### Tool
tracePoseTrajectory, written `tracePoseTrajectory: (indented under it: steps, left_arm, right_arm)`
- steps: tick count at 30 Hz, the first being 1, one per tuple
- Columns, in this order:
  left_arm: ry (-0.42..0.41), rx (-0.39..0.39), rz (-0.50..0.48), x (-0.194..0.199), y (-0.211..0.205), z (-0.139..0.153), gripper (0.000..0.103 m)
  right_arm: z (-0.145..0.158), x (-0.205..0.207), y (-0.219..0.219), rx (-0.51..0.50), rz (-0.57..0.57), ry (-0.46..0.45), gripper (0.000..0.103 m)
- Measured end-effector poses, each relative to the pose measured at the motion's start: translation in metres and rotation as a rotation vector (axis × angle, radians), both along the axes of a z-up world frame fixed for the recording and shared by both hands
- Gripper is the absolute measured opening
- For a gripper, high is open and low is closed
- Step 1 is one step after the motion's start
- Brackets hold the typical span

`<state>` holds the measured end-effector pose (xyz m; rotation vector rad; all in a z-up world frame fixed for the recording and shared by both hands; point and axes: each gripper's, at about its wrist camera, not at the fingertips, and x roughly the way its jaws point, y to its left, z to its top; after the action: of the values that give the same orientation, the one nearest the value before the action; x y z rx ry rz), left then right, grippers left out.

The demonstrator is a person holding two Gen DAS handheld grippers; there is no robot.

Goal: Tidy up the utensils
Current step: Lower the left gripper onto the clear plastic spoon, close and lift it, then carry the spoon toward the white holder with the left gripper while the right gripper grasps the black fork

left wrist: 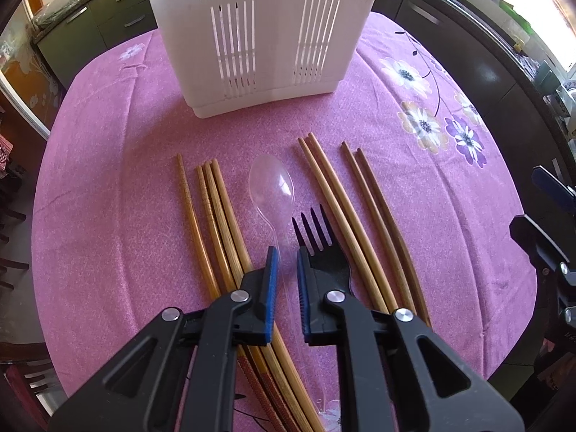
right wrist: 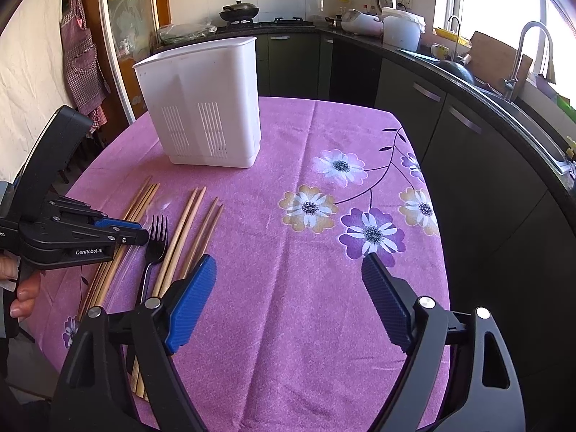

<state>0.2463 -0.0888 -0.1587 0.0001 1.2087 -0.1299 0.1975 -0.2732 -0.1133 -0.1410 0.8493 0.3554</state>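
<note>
A white slotted utensil holder (left wrist: 252,39) stands at the far side of the pink tablecloth; it also shows in the right wrist view (right wrist: 205,104). In front of it lie several wooden chopsticks (left wrist: 216,216), a clear plastic spoon (left wrist: 271,187) and a black plastic fork (left wrist: 318,237). My left gripper (left wrist: 287,255) hangs low over the clear spoon's handle, its jaws narrowly apart on either side of it, not visibly clamped. My right gripper (right wrist: 288,277) is wide open and empty over bare cloth, right of the chopsticks (right wrist: 187,230) and the fork (right wrist: 156,237).
The round table (right wrist: 324,288) has a pink flowered cloth. Dark kitchen cabinets and a counter with a sink (right wrist: 504,82) curve round the right and back. The left gripper's body (right wrist: 64,230) shows at the left of the right wrist view.
</note>
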Motion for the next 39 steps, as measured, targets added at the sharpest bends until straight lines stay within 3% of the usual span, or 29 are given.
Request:
tracePoseTrajectory:
  steps: [5, 13, 24, 33, 39]
  left_arm:
    - [-0.105, -0.010, -0.001, -0.015, 0.002, 0.028, 0.010]
    - [-0.237, -0.026, 0.016, -0.036, 0.010, 0.068, 0.009]
    - [-0.336, -0.042, 0.004, -0.057, 0.022, 0.091, 0.004]
    - [-0.348, -0.051, 0.000, -0.057, 0.026, 0.087, 0.004]
    - [-0.362, -0.065, -0.009, -0.058, 0.028, 0.087, 0.004]
  right_arm:
    - [0.004, -0.003, 0.008, 0.000, 0.028, 0.000, 0.074]
    - [-0.007, -0.006, 0.059, -0.023, 0.153, 0.062, 0.062]
    - [-0.035, -0.017, 0.118, -0.092, 0.256, 0.120, 0.029]
    - [-0.041, -0.016, 0.132, -0.106, 0.263, 0.146, 0.028]
    - [-0.041, -0.017, 0.123, -0.038, 0.251, 0.169, 0.028]
